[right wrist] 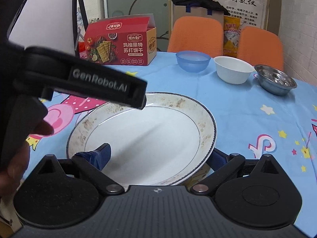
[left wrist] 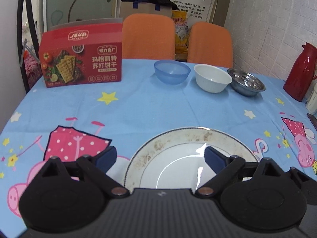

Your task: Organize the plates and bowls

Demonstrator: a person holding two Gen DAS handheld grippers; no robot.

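The plate (right wrist: 150,138), white with a dull floral rim, is seen tilted above the worktop (right wrist: 247,107), its near edge taken between the fingers of the right claw (right wrist: 158,158), one finger (right wrist: 103,154) laid on its face and the other under its rim. A second plate edge is glimpsed just beneath it. The left claw (left wrist: 160,158) is held wide over the plate (left wrist: 178,158), one finger (left wrist: 214,158) above the well and the other beside the rim, nothing gripped. Its black body (right wrist: 89,79) is shown reaching in over the far rim in the right wrist view. At the far side of the worktop, three bowls are lined up apart: blue (left wrist: 172,71), white (left wrist: 212,77) and steel (left wrist: 246,84). A red cracker box (left wrist: 82,63) is stood to their left and a red flask (left wrist: 300,73) at the right edge
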